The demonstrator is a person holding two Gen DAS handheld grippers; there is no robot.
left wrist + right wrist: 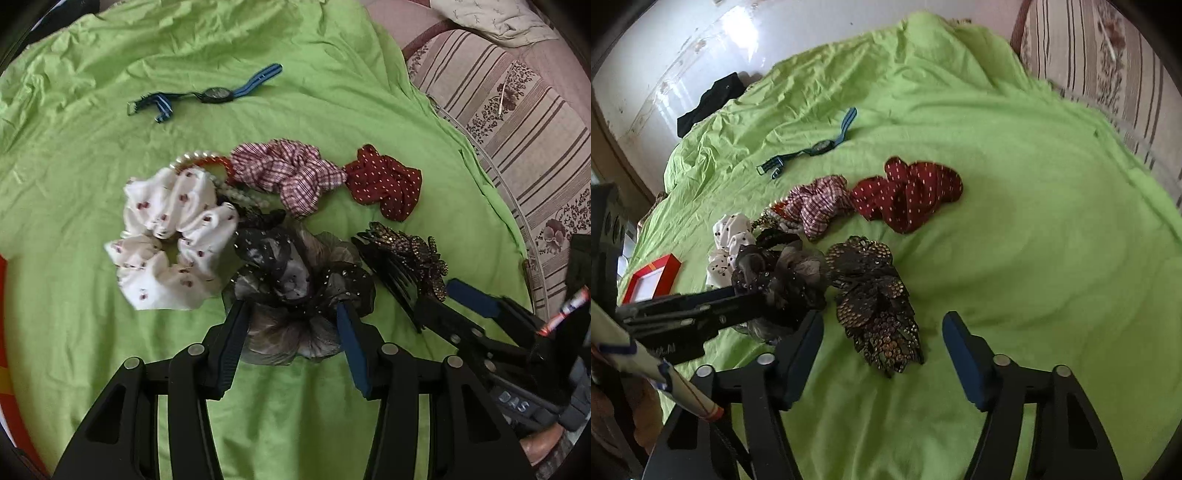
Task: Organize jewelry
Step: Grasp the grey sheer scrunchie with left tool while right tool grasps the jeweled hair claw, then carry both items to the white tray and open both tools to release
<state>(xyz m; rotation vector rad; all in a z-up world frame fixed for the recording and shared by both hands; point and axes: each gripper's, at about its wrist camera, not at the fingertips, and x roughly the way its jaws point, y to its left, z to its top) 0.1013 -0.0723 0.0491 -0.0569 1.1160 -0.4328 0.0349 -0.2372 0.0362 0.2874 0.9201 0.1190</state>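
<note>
Your left claw (291, 314) sits at the lower centre of its frame with its fingers spread around the black sheer scrunchie (295, 280); the fabric bulges between them and both tips press into its edges, though you cannot tell how firm the hold is. Your right claw (882, 328) stands wide apart and holds nothing; the sequined butterfly hair comb (875, 295) lies between its fingers, just ahead of the tips and nearer the left one.

Around the black scrunchie, toward the left of the left wrist view, lies the white printed scrunchie (170, 240), touching it. Above that, a pearl bracelet (207, 162) and an orange bangle (218, 162) lie tucked beside the checked scrunchie (291, 173). Right of that lies the red dotted scrunchie (384, 184), close to it. In the upper left, well apart from the pile, a watch with a blue striped strap (214, 94) lies stretched out.

Everything rests on a wrinkled green sheet (332, 74) spread over a bed. A striped floral cover (517, 122) shows at the right edge. In the right wrist view, a red frame (653, 277) lies at the left, and a dark garment (709, 99) lies by the pale wall (701, 44) at the upper left.
</note>
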